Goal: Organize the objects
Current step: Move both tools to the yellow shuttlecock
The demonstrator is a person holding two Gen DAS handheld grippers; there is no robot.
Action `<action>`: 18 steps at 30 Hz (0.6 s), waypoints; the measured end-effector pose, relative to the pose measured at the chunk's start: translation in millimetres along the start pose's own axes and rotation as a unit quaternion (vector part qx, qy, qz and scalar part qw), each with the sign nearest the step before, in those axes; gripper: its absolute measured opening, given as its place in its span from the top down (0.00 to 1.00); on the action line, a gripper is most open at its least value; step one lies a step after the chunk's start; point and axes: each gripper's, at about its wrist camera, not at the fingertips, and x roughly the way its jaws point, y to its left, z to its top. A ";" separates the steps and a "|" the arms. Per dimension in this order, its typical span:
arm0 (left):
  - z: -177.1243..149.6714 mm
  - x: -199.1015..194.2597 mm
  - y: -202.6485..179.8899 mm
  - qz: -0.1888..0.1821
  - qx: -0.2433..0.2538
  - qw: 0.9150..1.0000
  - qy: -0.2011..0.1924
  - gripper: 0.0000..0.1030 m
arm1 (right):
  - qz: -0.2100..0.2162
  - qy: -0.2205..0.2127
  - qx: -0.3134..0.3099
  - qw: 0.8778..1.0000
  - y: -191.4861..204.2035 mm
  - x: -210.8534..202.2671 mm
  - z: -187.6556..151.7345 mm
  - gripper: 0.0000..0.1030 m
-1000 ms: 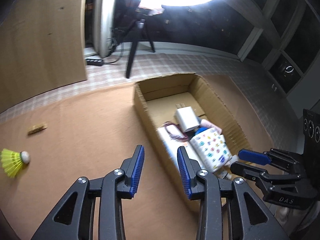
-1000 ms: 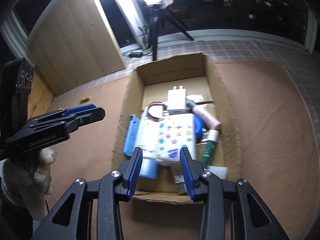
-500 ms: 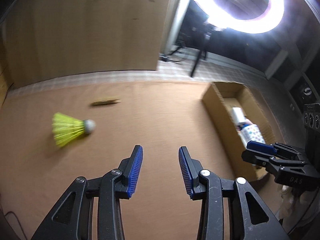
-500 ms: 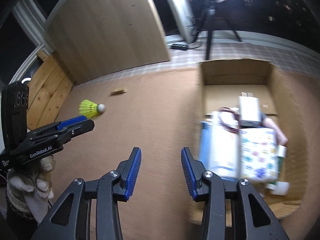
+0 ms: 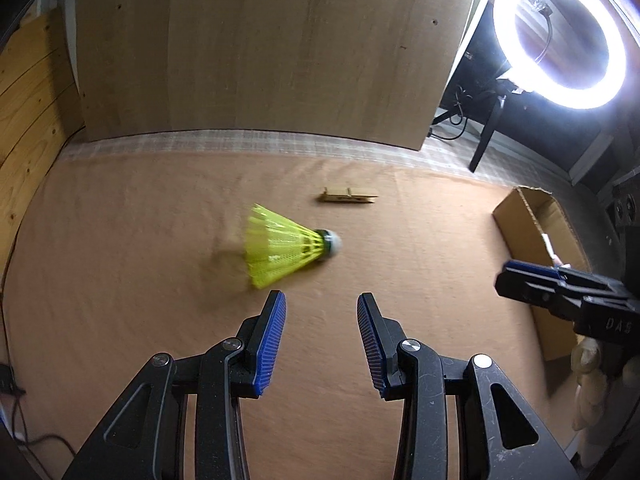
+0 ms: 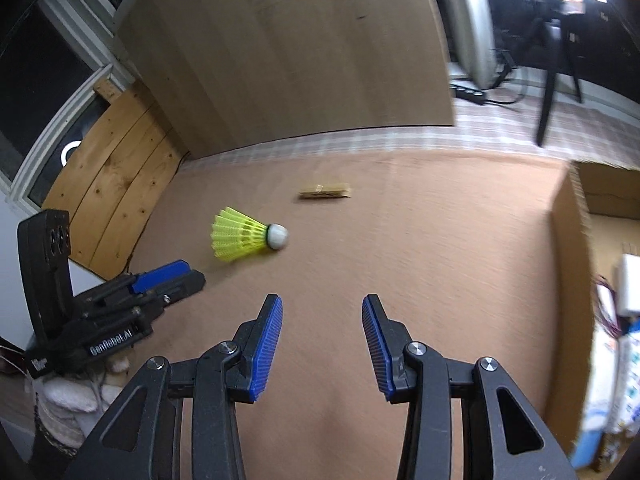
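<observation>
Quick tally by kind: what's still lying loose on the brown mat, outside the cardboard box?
Shuttlecock: 1
Clothespin: 1
Total: 2 loose on the brown mat, both outside the cardboard box.

The left gripper [image 6: 120, 312], seen from the right wrist camera, bears white lettering on its black side that reads "GenRobot.AI". The right gripper [image 5: 568, 300], seen from the left wrist camera, shows raised letters "DAS" on its black body. Coloured print on the patterned package [image 6: 624, 368] in the cardboard box [image 6: 572, 240] is too blurred to read.
</observation>
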 end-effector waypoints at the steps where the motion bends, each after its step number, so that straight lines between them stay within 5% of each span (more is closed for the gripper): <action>1: 1.8 2.1 3.1 0.002 0.001 1.000 0.000 0.61 | 0.003 0.002 0.001 1.000 2.4 5.2 3.1 0.63; 18: 19.5 48.3 24.9 -0.028 0.034 0.999 0.008 0.61 | 0.045 0.035 0.040 0.998 20.3 93.7 39.5 0.63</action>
